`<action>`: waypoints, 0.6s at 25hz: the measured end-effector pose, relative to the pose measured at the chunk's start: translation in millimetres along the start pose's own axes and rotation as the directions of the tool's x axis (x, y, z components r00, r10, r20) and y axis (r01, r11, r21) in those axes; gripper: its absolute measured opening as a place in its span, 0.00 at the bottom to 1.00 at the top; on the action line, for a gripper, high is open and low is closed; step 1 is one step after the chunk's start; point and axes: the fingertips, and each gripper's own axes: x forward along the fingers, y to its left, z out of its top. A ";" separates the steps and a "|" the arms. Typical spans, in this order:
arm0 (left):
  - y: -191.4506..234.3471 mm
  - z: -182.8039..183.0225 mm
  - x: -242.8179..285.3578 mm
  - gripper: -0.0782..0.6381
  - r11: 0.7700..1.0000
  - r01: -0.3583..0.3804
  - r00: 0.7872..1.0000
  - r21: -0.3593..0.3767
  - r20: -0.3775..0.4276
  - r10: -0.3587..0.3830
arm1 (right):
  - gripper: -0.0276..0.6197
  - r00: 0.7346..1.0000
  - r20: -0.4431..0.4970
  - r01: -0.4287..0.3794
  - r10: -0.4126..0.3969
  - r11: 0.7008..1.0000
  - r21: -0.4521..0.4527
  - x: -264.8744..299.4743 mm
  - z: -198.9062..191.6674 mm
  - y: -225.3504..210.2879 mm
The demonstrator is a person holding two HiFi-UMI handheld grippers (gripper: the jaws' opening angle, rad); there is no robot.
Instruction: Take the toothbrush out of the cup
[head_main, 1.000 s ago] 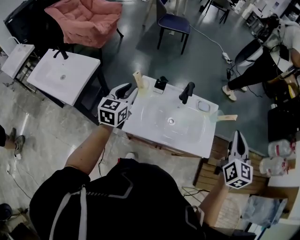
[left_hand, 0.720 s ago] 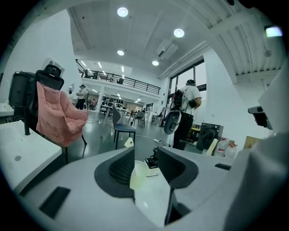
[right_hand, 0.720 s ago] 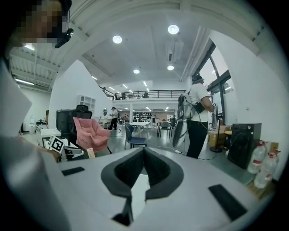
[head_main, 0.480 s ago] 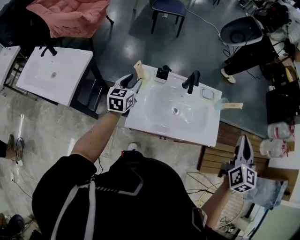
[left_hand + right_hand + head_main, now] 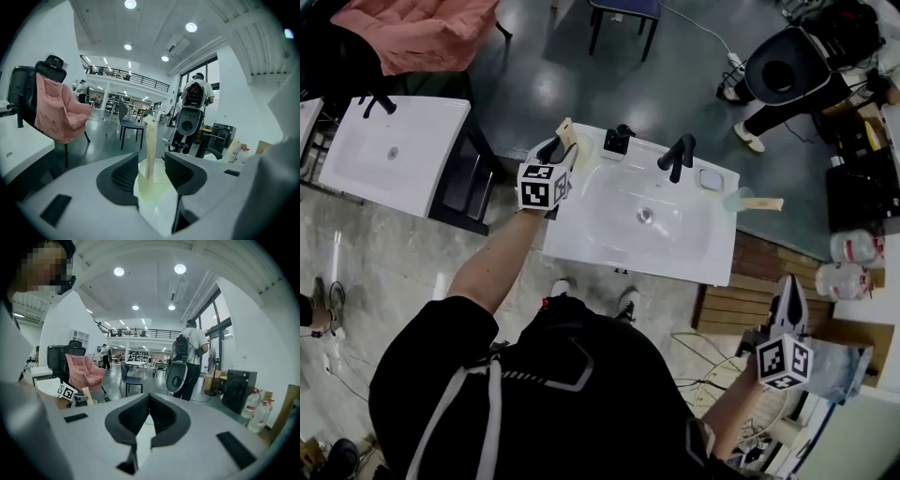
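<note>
A pale translucent cup stands on the far left corner of the white sink, with a wooden toothbrush upright in it. My left gripper is right at the cup and open. In the left gripper view the cup and toothbrush stand in the gap of my left gripper, and the pads do not press on them. My right gripper hangs shut and empty off the sink's right side, seen also in the right gripper view.
A second cup with a toothbrush sits at the sink's right edge. A black faucet, a small black holder and a soap dish line the back. Another sink stands left; water bottles stand right.
My left gripper has sunk and moved forward to the cup, and its jaws stand wider apart. My right gripper has hardly moved.
</note>
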 end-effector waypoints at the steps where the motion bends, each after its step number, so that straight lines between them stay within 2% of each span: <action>1: 0.3 -1.2 3.8 0.34 1.000 0.000 1.000 -0.002 -0.002 0.000 | 0.05 1.000 -0.003 -0.005 0.005 1.000 -0.009 1.8 0.9 0.4; 7: 4.7 -8.1 22.3 0.34 1.000 -0.001 1.000 -0.016 -0.020 0.000 | 0.05 0.999 -0.031 -0.038 0.037 0.999 -0.022 14.5 -1.2 4.4; 15: 5.3 -13.8 32.1 0.34 0.999 -0.027 0.999 -0.040 -0.029 0.026 | 0.05 0.998 -0.057 -0.041 0.040 0.999 -0.014 21.8 -10.9 -8.4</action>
